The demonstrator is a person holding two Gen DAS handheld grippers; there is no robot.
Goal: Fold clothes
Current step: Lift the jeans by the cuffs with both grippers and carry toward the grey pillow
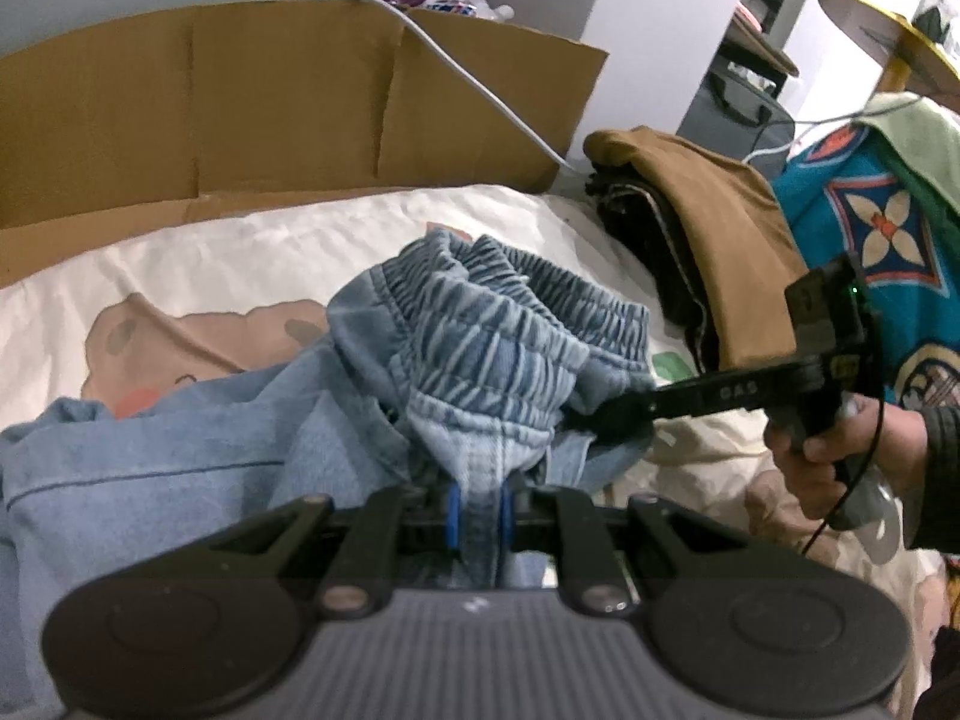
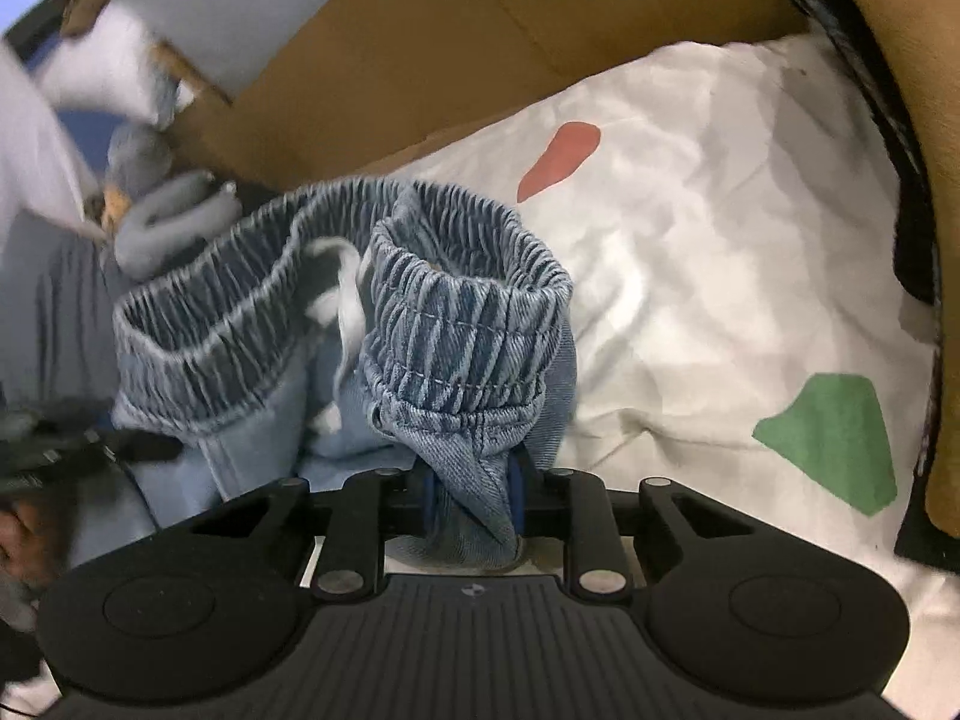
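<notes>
Both angled downward, the left hand-held gripper [image 1: 479,510] and right hand-held gripper [image 2: 473,495] each pinch the light-blue elastic-waisted denim trousers [image 1: 480,324] nearly closed.

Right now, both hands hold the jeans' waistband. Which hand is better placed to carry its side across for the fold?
The right gripper, probably. It pinches the waistband at the end, with bare sheet beside it. The left gripper grips nearer the bunched jeans, so it can anchor.
</notes>
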